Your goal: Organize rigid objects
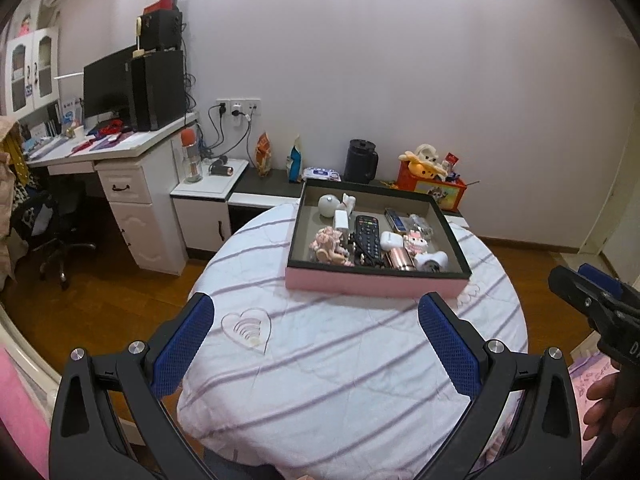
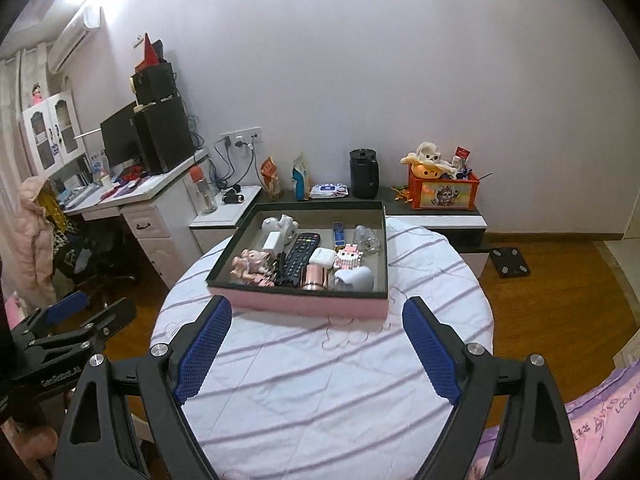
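Note:
A pink-sided tray (image 1: 372,285) (image 2: 304,303) with a dark rim sits on the far part of a round table with a striped white cloth (image 1: 340,368) (image 2: 320,380). It holds a black remote (image 1: 367,236) (image 2: 301,256), a white earbud case (image 1: 391,239) (image 2: 322,257), a pink figurine (image 1: 329,246) (image 2: 250,266), a rose-gold cylinder (image 1: 396,259) (image 2: 315,278) and other small items. My left gripper (image 1: 316,312) and right gripper (image 2: 318,316) are both open and empty, held over the near cloth, short of the tray.
A white desk with monitor (image 1: 108,84) and speakers stands at left, with an office chair (image 1: 48,220) below. A low cabinet behind the table carries a black kettle (image 1: 360,160) (image 2: 363,174) and an orange toy box (image 1: 432,186) (image 2: 442,192). A scale (image 2: 510,262) lies on the wooden floor.

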Motion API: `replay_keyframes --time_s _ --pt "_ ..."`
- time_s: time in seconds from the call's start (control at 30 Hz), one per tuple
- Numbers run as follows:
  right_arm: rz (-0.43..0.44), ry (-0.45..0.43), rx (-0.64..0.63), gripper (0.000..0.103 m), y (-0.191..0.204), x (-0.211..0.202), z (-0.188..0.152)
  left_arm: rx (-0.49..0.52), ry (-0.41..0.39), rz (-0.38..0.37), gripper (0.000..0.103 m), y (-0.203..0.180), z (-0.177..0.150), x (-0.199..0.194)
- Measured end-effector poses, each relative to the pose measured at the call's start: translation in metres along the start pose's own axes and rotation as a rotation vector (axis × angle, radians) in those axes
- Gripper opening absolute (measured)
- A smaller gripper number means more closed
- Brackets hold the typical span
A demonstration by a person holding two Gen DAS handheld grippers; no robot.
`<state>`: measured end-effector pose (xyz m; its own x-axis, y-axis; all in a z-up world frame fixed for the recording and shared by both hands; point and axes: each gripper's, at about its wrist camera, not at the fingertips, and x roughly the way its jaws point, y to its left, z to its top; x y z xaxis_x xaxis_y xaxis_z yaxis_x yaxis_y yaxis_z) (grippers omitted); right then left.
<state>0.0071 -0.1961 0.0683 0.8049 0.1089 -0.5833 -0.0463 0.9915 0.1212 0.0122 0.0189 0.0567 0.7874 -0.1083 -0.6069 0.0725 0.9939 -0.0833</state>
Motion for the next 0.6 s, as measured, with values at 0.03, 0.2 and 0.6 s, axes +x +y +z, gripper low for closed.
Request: replay_keyframes --time_s 0.03,0.2,0.6 --pt "-0.001 0.001 0.0 0.089 0.0 -0.004 -0.004 0.004 -0.003 0.004 0.103 -0.001 -0.003 -0.006" --pt "-0.004 0.0 0.011 0.089 -0.003 -0.019 -0.017 0.005 -0.037 0.058 0.103 -0.005 -0.007 -0.029" --pt "-0.012 -0.031 0.007 0.089 0.004 -0.046 -0.029 -0.022 -0.084 0.125 0.103 0.002 -0.011 -0.063"
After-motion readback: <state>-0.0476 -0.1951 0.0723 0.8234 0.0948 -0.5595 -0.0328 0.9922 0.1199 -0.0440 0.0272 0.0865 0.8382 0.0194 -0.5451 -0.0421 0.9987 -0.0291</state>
